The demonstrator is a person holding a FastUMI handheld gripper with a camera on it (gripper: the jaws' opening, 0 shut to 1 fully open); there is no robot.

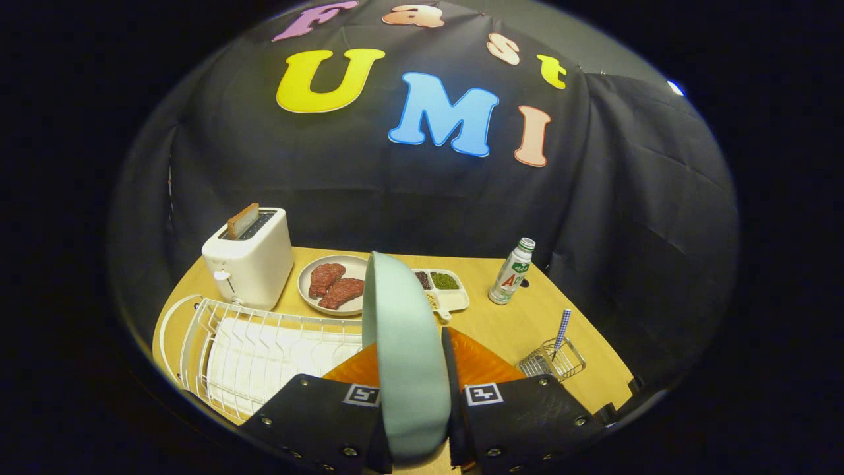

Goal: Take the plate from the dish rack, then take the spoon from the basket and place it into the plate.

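A pale green plate [403, 343] stands on edge between my fingers, and my gripper [412, 396] is shut on its rim, holding it above the table. The white wire dish rack [264, 349] lies to the left of the fingers with no dish standing in it. To the right of the fingers sits a small wire basket [552, 361] with a spoon [560, 332] standing in it, its checked blue-and-white handle pointing up.
A white toaster [250, 260] with a slice of bread stands behind the rack. Beyond the fingers are a plate with two steaks [333, 285], a divided tray of beans [443, 288] and a white bottle [512, 272]. The wooden table [514, 320] ends just past the basket.
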